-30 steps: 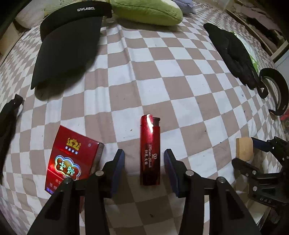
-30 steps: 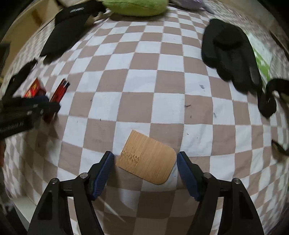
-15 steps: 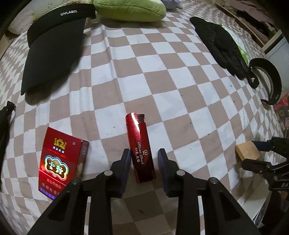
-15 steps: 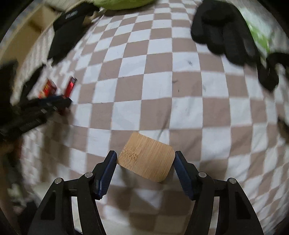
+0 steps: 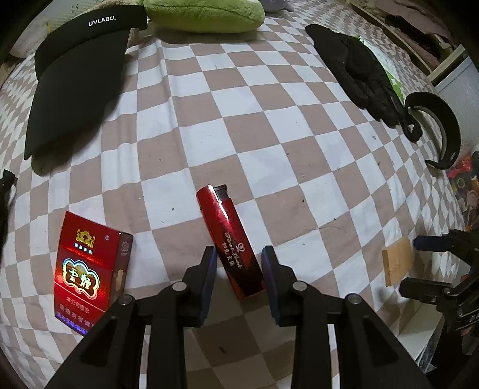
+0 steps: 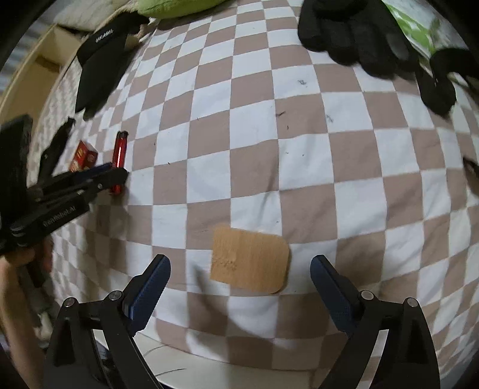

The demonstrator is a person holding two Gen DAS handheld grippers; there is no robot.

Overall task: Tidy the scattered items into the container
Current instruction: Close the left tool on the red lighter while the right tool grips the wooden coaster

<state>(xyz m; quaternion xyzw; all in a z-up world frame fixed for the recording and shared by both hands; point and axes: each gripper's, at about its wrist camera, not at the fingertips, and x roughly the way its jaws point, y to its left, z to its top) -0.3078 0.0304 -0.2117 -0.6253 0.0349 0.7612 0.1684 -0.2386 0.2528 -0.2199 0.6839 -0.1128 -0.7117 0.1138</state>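
On a brown-and-white checked cloth (image 5: pixel 239 98), low in the left wrist view, we see the left gripper (image 5: pixel 238 263) pointing steeply down with a red lighter (image 5: pixel 229 242) between its blue pads. Its jaws have closed in over the last second and now stand narrow around the lighter's lower half; the right pad looks to be at the lighter's edge, while a thin gap shows beside the left one, so we cannot tell whether the grip is firm. The lighter lies slanted, its dark cap toward the middle of the frame. At lower left, just beside it, lies a red cigarette pack (image 5: pixel 89 269). A black visor (image 5: pixel 77 77) fills the upper left, a green cushion (image 5: pixel 203 13) the top, a black glove (image 5: pixel 356 71) the upper right, and a black curved band (image 5: pixel 443 125) the right edge.

Low in the right wrist view, the right gripper (image 6: pixel 239 278) has just opened its jaws wide. A bamboo card (image 6: pixel 250 260) lies flat on the cloth between the pads, touching neither, and looks slightly blurred. At left in this view, the left gripper reaches in over the lighter, with part of a hand (image 6: pixel 21 269) at the lower left edge. We see no container clearly in either view.
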